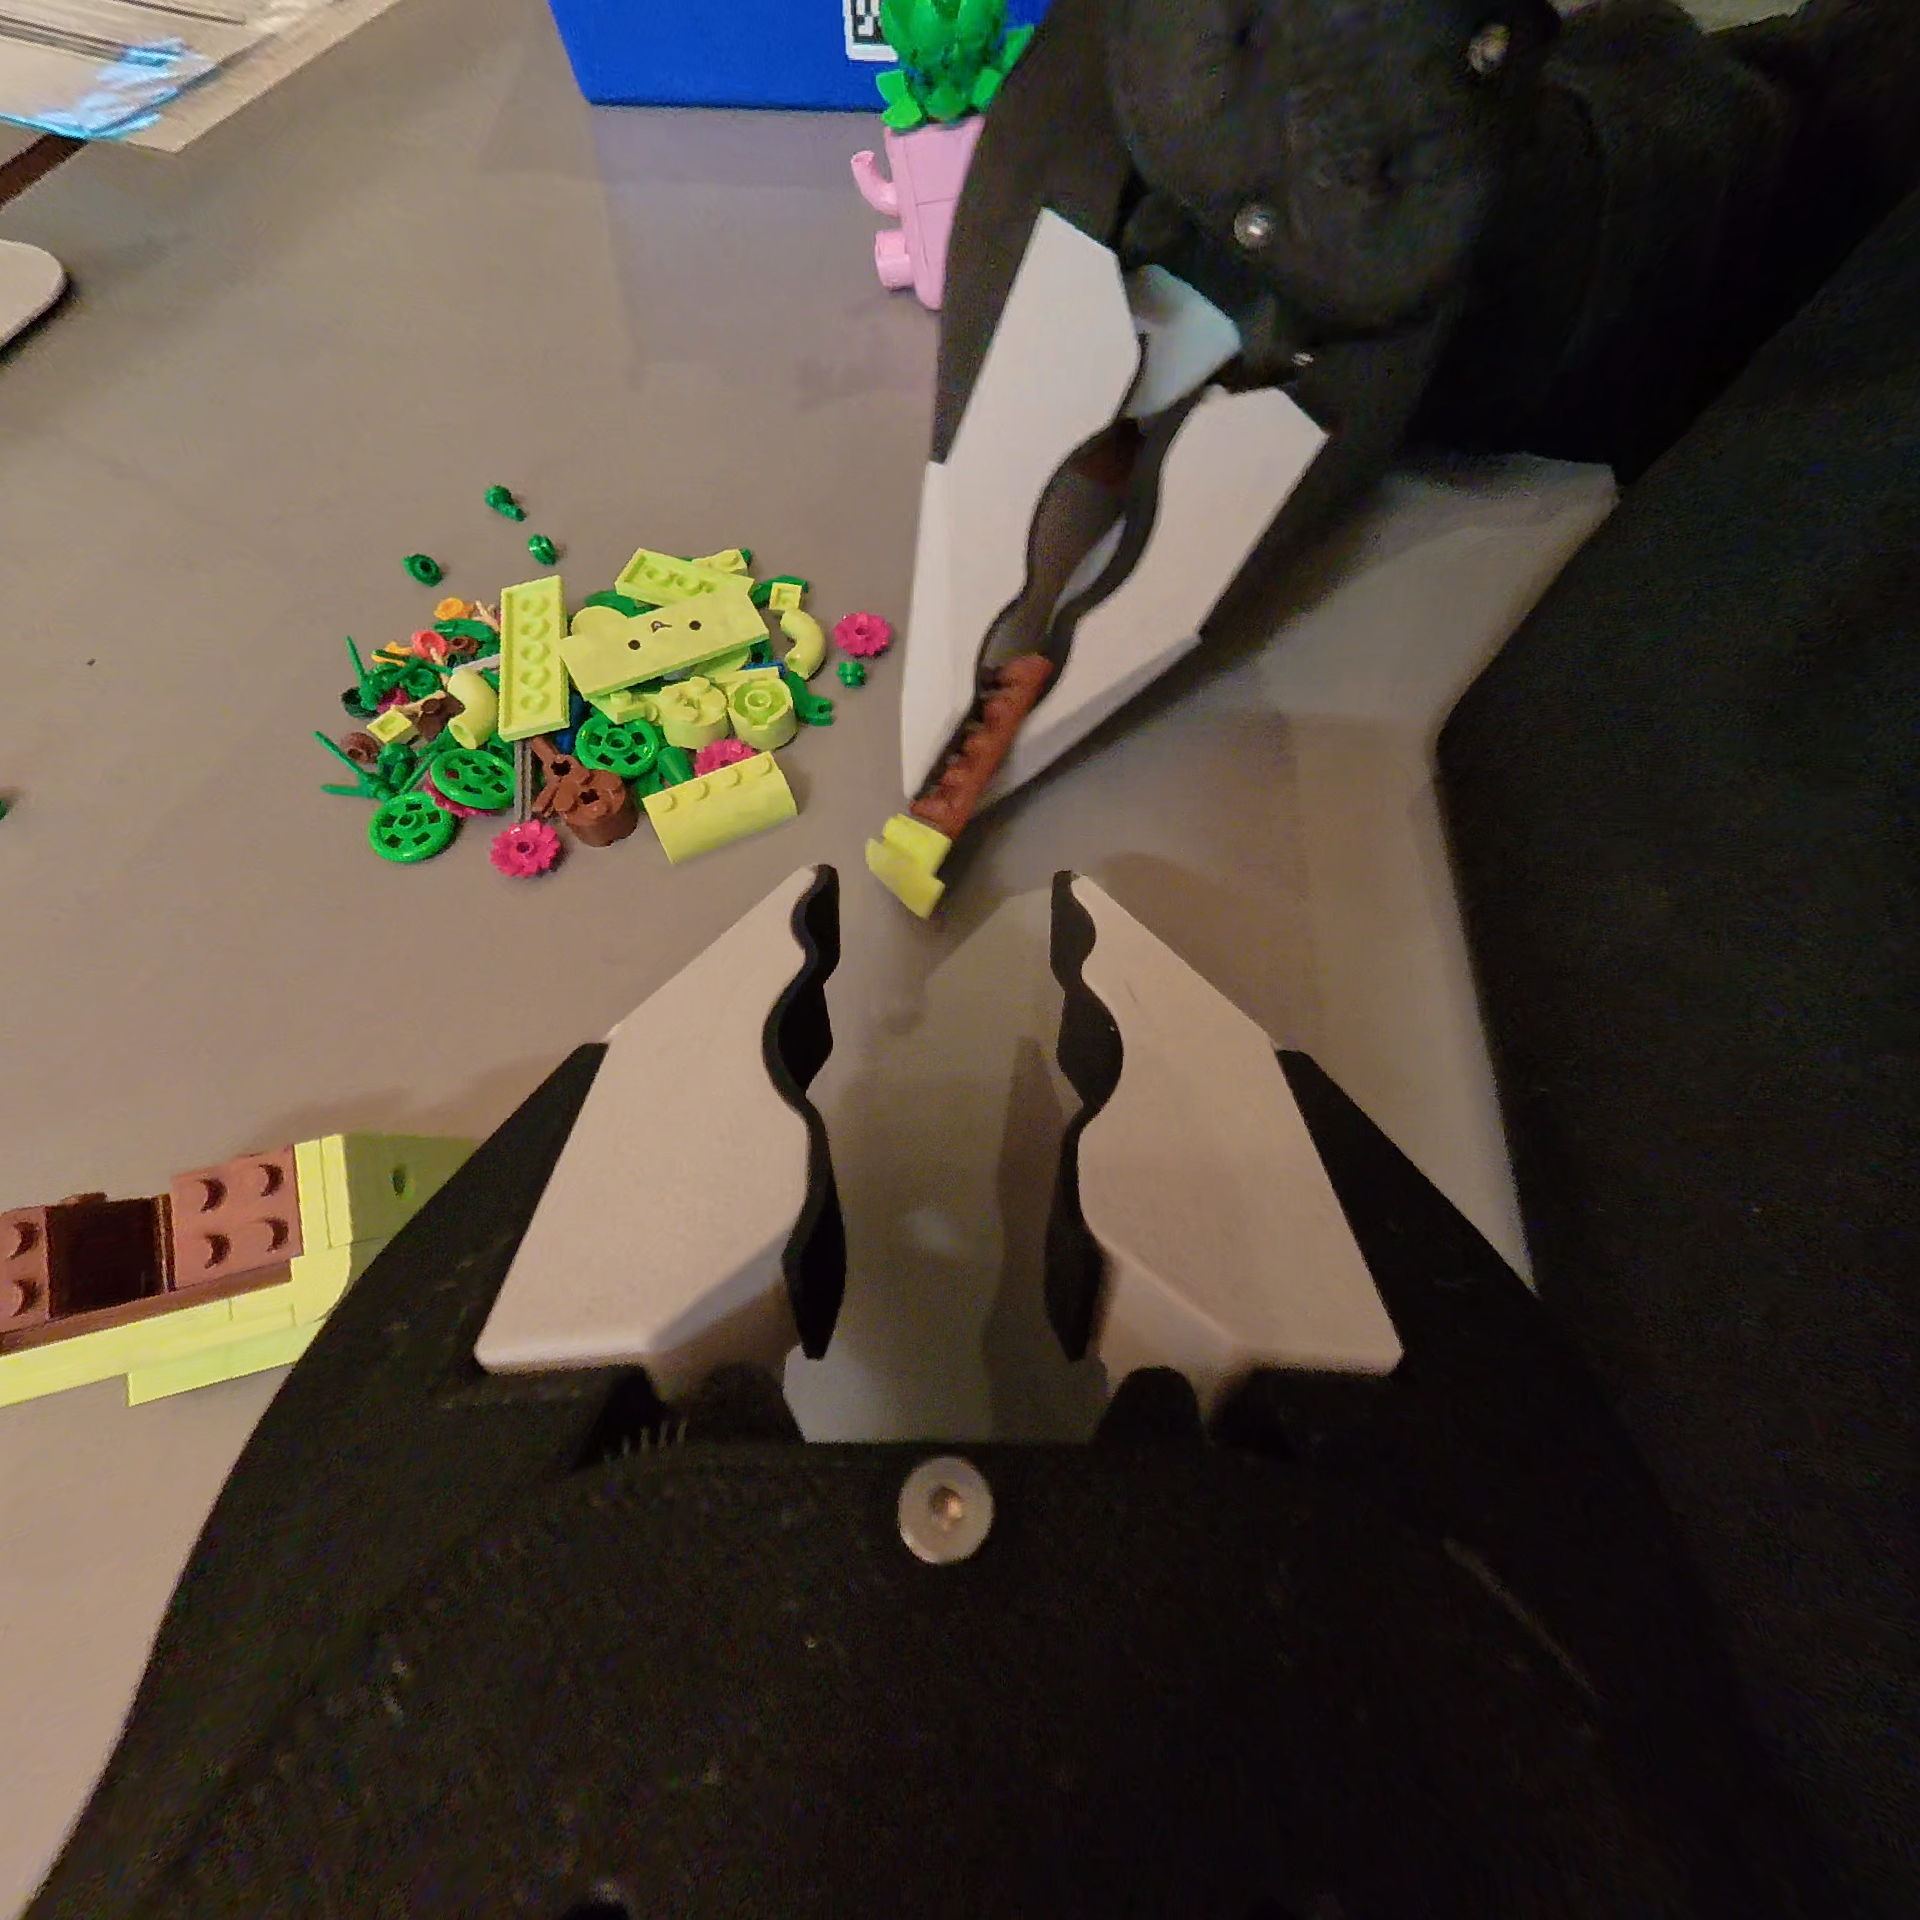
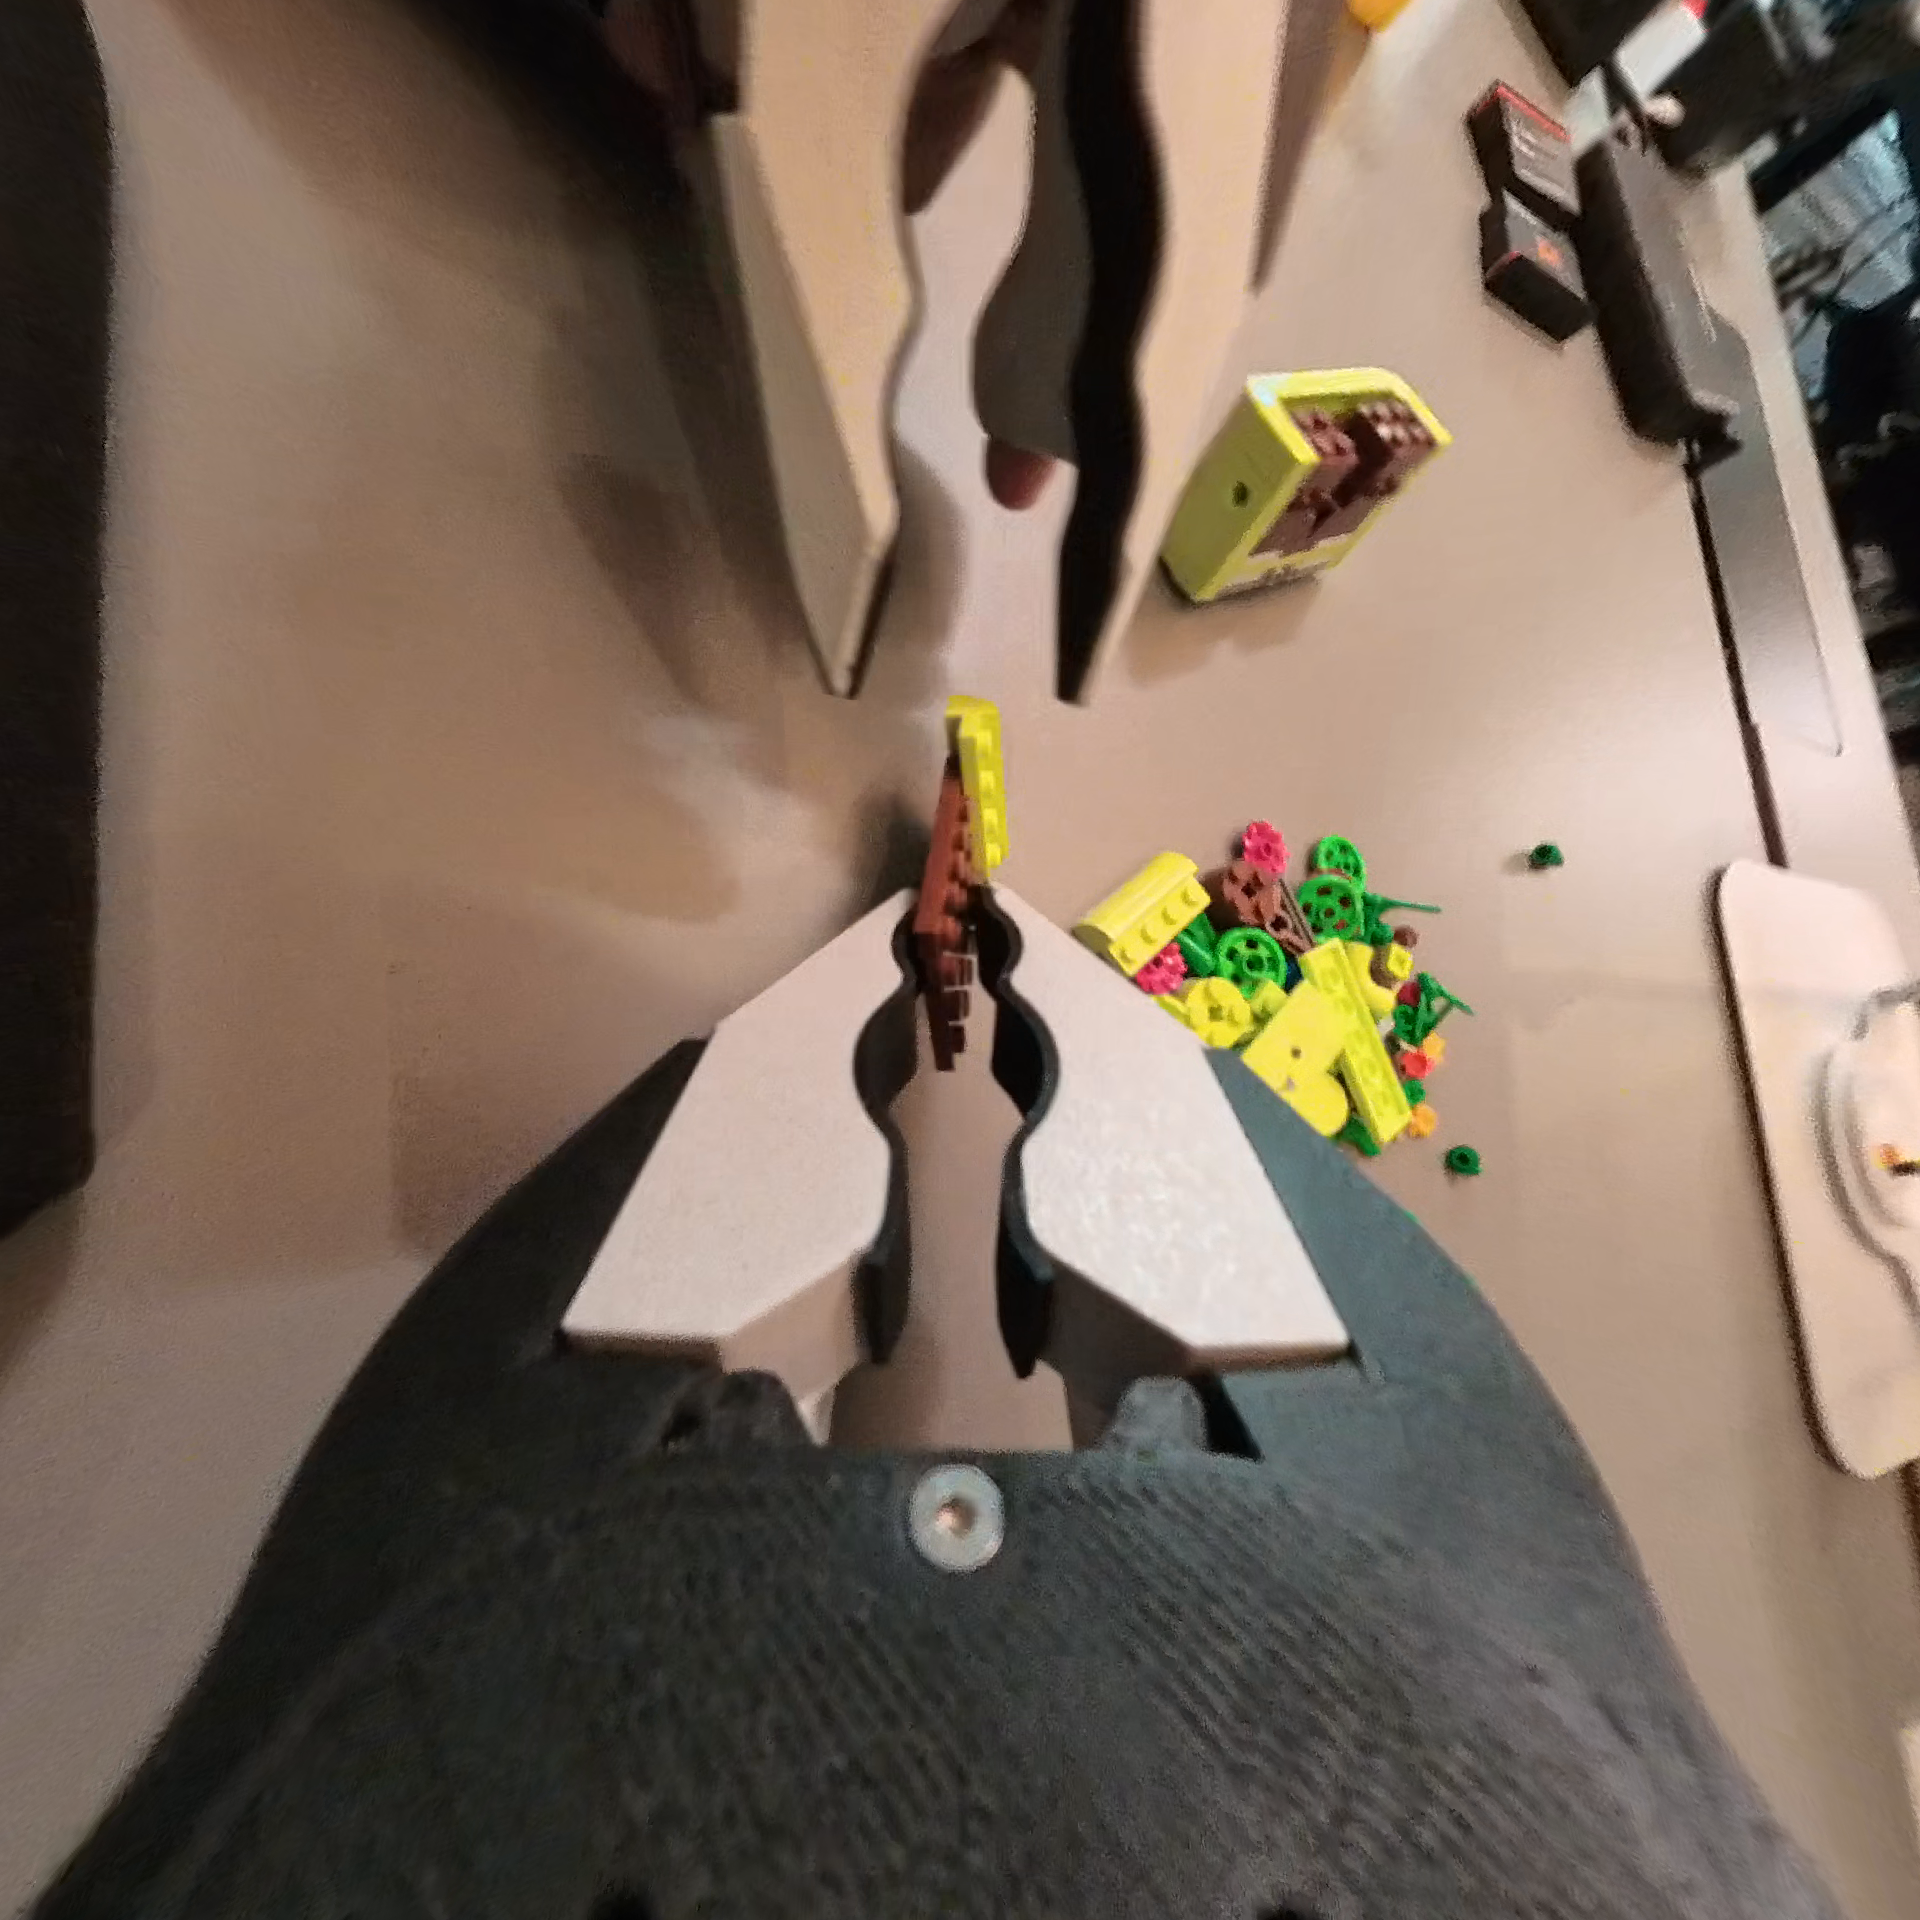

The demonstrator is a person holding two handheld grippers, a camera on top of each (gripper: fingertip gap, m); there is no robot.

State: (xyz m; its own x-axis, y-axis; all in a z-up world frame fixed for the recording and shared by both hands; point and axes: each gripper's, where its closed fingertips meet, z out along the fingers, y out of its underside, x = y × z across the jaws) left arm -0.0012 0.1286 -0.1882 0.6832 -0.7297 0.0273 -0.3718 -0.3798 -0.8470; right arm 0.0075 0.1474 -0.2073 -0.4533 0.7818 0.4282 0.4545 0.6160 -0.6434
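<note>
My right gripper (image 2: 951, 909) is shut on a brown plate (image 2: 948, 914) with a lime-yellow plate (image 2: 982, 795) stuck to its far end. In the left wrist view the same gripper (image 1: 940, 790) comes in from the upper right, holding the brown plate (image 1: 982, 743) with the lime piece (image 1: 909, 862) at its tip. My left gripper (image 1: 945, 883) is open and empty, its tips just in front of that lime piece. It shows opposite in the right wrist view (image 2: 961, 686). A pile of loose bricks (image 1: 582, 707) lies to the left on the grey table (image 1: 260, 987).
A lime-and-brown brick box (image 1: 177, 1257) lies at my left gripper's left side, also in the right wrist view (image 2: 1299, 483). A pink brick pot with a green plant (image 1: 930, 135) and a blue bin (image 1: 717, 52) stand at the back. Black boxes (image 2: 1538, 208) lie far right. My left and right fingertips are right by each other.
</note>
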